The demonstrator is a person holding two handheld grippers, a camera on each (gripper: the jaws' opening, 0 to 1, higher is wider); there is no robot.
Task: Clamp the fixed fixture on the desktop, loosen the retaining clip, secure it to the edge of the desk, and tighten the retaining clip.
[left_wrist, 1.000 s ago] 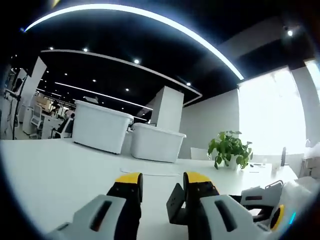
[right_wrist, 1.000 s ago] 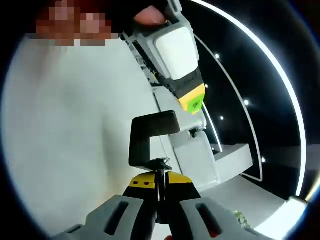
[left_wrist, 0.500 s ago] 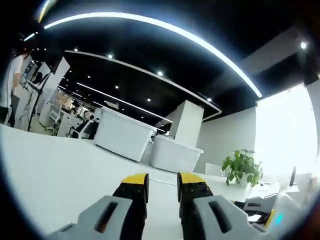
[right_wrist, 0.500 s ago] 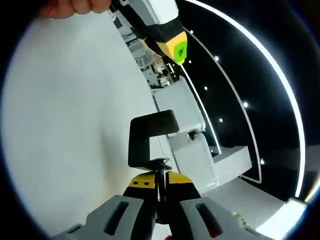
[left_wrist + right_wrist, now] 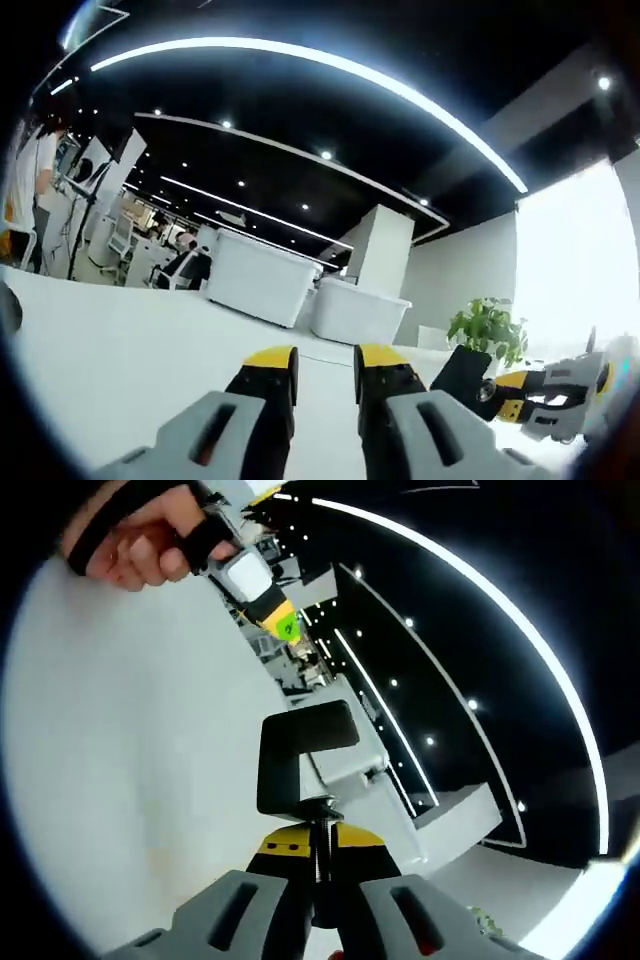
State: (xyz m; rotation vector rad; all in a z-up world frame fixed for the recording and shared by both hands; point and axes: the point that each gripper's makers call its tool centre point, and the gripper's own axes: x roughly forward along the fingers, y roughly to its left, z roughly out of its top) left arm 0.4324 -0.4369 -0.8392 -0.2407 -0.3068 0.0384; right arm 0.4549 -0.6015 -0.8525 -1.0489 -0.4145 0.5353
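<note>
The black C-shaped clamp fixture [image 5: 300,752] stands up from my right gripper [image 5: 318,848], which is shut on its screw [image 5: 320,825]. It is held in the air over the white desk [image 5: 110,750]. In the right gripper view, a hand [image 5: 135,542] holds my left gripper [image 5: 262,602] far off at the upper left, apart from the clamp. In the left gripper view, my left gripper [image 5: 326,372] is open a little with nothing between its yellow tips. The right gripper [image 5: 545,388] comes in from the right there, carrying the clamp [image 5: 466,370].
Two white bins [image 5: 262,290] [image 5: 355,312] stand at the far side of the desk [image 5: 120,345]. A potted plant [image 5: 488,330] sits to their right by a bright window. A person [image 5: 20,190] stands at the far left among office chairs.
My left gripper has drawn away from the clamp, shrinking toward the upper left of the right gripper view, with its jaws a little closer together. The right gripper still holds the clamp.
</note>
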